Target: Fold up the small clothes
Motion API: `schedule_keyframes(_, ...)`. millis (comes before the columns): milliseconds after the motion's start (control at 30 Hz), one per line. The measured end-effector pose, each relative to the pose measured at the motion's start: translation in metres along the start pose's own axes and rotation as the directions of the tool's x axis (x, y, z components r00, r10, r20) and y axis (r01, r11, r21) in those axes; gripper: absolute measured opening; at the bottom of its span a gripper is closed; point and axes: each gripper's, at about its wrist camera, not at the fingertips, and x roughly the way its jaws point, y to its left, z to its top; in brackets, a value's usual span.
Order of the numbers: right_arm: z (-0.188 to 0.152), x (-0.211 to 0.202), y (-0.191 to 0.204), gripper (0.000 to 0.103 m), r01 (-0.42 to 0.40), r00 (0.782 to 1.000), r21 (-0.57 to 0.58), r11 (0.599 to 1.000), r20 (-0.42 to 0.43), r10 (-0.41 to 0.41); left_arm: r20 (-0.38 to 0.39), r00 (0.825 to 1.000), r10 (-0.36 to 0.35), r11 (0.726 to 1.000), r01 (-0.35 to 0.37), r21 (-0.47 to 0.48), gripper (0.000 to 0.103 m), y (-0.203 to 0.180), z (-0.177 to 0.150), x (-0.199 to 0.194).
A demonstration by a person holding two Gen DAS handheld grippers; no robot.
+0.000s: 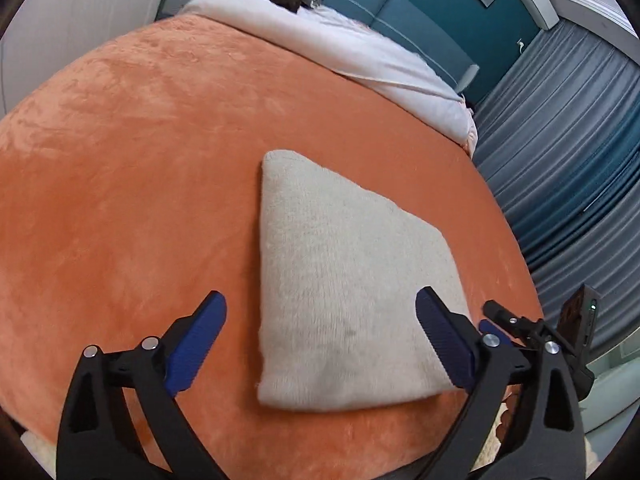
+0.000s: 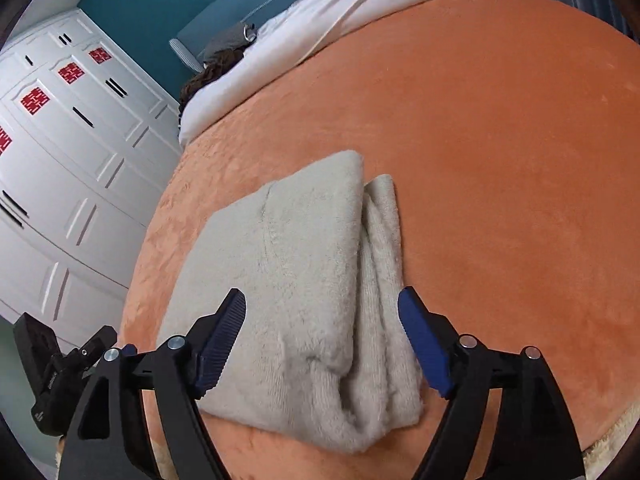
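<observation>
A folded pale grey fleece garment (image 1: 340, 280) lies flat on the orange blanket (image 1: 140, 180). In the right wrist view the garment (image 2: 304, 280) shows stacked folded layers along its right edge. My left gripper (image 1: 320, 320) is open, hovering over the garment's near end, holding nothing. My right gripper (image 2: 322, 320) is open above the garment's near edge, also empty. The right gripper's body (image 1: 532, 328) shows at the right of the left wrist view; the left gripper's body (image 2: 68, 364) shows at the lower left of the right wrist view.
A white duvet (image 1: 340, 48) lies bunched at the far end of the bed against a teal headboard (image 1: 400, 16). Grey curtains (image 1: 568, 152) hang beside the bed. White wardrobe doors (image 2: 68, 168) stand on the other side. The orange blanket (image 2: 500, 160) spreads wide around the garment.
</observation>
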Motion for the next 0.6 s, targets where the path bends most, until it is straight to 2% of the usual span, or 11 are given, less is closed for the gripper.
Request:
schedule_keyframes(67,0.004,0.026,-0.002,0.078,0.038,0.998,-0.002,0.999,-0.049,-0.039,-0.075,0.997,0.003,1.000,-0.003,0.002,0.095,0.000,0.000,0.031)
schedule_keyframes(133,0.004,0.052,-0.010,0.079,0.083,0.990,0.019,0.996,-0.113,-0.080,-0.171,0.985,-0.018,1.000,0.014,-0.026,0.094,0.004,-0.002,0.063)
schedule_keyframes(167,0.002,0.064,-0.017,0.078,0.052,0.987,0.060,0.997,-0.157,-0.042,-0.201,0.979,-0.031,0.998,0.021,-0.051,0.091,0.009,-0.005,0.073)
schedule_keyframes(200,0.001,0.070,-0.024,0.074,0.033,0.984,0.103,0.994,-0.176,-0.014,-0.225,0.973,-0.053,0.996,0.034,-0.087,0.086,0.013,-0.007,0.082)
schedule_keyframes(233,0.003,0.071,-0.026,0.057,0.018,0.984,0.130,0.991,-0.176,0.005,-0.223,0.973,-0.061,0.994,0.038,-0.106,0.077,0.012,-0.012,0.081)
schedule_keyframes(267,0.007,0.071,-0.023,0.047,-0.014,0.983,0.122,0.992,-0.182,0.036,-0.207,0.976,-0.072,0.993,0.050,-0.110,0.067,0.010,-0.011,0.078)
schedule_keyframes(300,0.012,0.066,-0.015,0.040,-0.010,0.984,0.089,0.996,-0.179,0.026,-0.192,0.978,-0.084,0.993,0.067,-0.096,0.058,0.007,-0.009,0.074)
schedule_keyframes(367,0.029,0.044,0.013,0.035,-0.042,0.992,-0.026,0.999,-0.121,0.038,-0.150,0.982,-0.116,0.993,0.110,-0.049,0.050,-0.006,0.003,0.058)
schedule_keyframes(433,0.043,0.018,0.038,0.034,-0.106,0.994,-0.109,0.988,-0.047,0.101,-0.084,0.984,-0.155,0.988,0.154,-0.013,0.049,-0.019,0.018,0.035)
schedule_keyframes(500,0.056,-0.011,0.059,0.034,-0.161,0.985,-0.180,0.970,0.035,0.170,-0.009,0.983,-0.183,0.983,0.183,0.014,0.049,-0.028,0.031,0.013)
schedule_keyframes(600,0.069,-0.025,0.062,0.037,-0.179,0.974,-0.218,0.959,0.097,0.204,0.055,0.983,-0.173,0.984,0.170,0.059,0.054,-0.032,0.042,0.002)
